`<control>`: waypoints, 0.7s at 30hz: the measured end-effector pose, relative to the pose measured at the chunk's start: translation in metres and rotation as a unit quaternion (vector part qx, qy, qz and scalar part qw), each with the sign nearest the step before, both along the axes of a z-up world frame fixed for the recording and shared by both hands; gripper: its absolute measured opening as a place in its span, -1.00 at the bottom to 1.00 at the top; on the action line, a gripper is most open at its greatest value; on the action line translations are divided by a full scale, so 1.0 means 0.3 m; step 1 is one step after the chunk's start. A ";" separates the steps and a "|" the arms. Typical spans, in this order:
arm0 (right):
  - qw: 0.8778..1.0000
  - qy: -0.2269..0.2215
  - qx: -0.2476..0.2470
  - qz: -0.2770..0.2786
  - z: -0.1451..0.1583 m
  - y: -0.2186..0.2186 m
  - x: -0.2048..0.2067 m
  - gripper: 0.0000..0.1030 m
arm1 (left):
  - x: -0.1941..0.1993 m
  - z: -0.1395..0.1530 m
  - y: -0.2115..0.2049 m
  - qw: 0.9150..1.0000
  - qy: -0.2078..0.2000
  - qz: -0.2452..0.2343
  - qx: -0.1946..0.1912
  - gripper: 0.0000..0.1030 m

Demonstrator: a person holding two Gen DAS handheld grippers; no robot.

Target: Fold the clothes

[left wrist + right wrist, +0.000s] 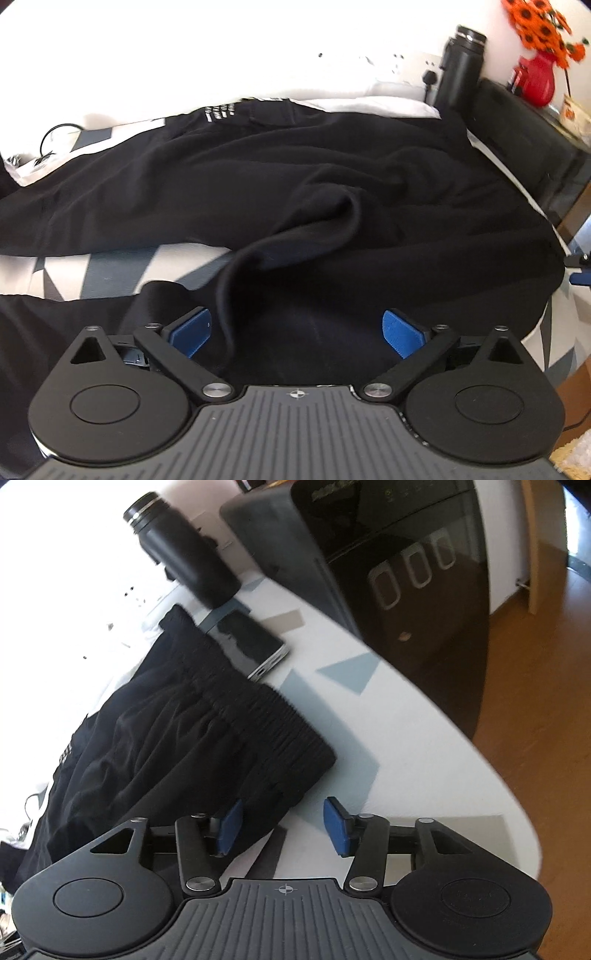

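A black garment lies rumpled across the patterned tablecloth, with a white print near its far edge. My left gripper is open and low over the near part of the fabric; a raised fold runs between its blue pads. In the right wrist view the garment's gathered elastic waistband lies on the table. My right gripper is open at the waistband's near corner, its left pad over the black cloth and its right pad over bare tablecloth.
A phone lies beside the waistband, with a black bottle behind it. A dark appliance stands past the table's rounded edge, above a wooden floor. A red vase with orange flowers sits at the far right.
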State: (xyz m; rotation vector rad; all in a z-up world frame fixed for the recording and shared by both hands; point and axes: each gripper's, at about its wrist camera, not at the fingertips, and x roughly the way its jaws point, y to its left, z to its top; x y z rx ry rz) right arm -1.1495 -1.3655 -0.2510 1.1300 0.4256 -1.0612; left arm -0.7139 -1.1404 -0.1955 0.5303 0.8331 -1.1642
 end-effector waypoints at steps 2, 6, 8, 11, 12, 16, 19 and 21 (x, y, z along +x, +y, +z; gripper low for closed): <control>1.000 -0.011 -0.003 -0.004 -0.015 -0.002 0.005 -0.20 | -0.013 -0.029 -0.015 1.000 0.012 0.003 0.016 0.97; 0.999 -0.032 -0.001 -0.018 -0.032 -0.008 0.011 -0.57 | -0.038 -0.071 -0.039 0.999 -0.002 -0.003 0.033 0.97; 0.998 -0.051 -0.010 -0.024 -0.022 -0.015 0.005 -0.61 | -0.042 -0.083 -0.048 0.999 -0.010 -0.005 0.042 0.97; 0.997 -0.067 -0.030 -0.022 0.006 -0.030 0.008 -0.62 | -0.037 -0.095 -0.059 0.999 -0.013 -0.007 0.050 0.97; 0.997 -0.069 -0.036 -0.020 0.013 -0.037 0.016 -0.63 | -0.034 -0.098 -0.061 0.999 -0.013 -0.007 0.052 0.97; 0.997 -0.061 -0.048 -0.003 0.030 -0.076 0.067 -0.64 | -0.041 -0.111 -0.070 0.998 -0.015 -0.007 0.055 0.97; 0.998 -0.041 -0.052 0.025 0.027 -0.120 0.132 -0.66 | -0.044 -0.118 -0.074 0.998 -0.018 -0.009 0.061 0.97; 0.997 -0.021 -0.052 0.047 0.021 -0.150 0.186 -0.66 | -0.046 -0.123 -0.077 0.998 -0.020 -0.011 0.065 0.97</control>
